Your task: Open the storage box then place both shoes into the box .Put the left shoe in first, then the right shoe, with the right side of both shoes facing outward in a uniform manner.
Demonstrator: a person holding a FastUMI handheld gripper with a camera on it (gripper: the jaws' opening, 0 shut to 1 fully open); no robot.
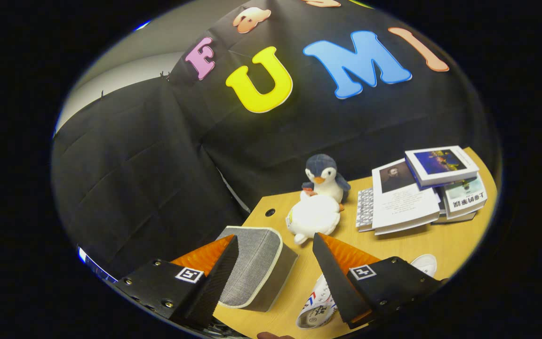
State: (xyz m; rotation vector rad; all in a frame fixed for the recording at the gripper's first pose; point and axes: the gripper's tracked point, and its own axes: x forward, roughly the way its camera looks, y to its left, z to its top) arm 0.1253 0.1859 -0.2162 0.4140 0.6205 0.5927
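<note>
Held above the desk (417, 245), the gripper (275, 245) is seen with its two fingers spread wide apart, nothing gripped between them. A grey fabric storage box (257, 266) with pale edging is found closed on the desk, just ahead of the left finger and partly between the two. A white shoe (315, 306) with printed markings is partly hidden under the right finger, and what seems to be a second white shoe (425, 263) is glimpsed beyond that finger. Further on, a white plush toy (313, 216) and a plush penguin (325, 179) are set touching, with a stack of books (421, 188) beside them.
</note>
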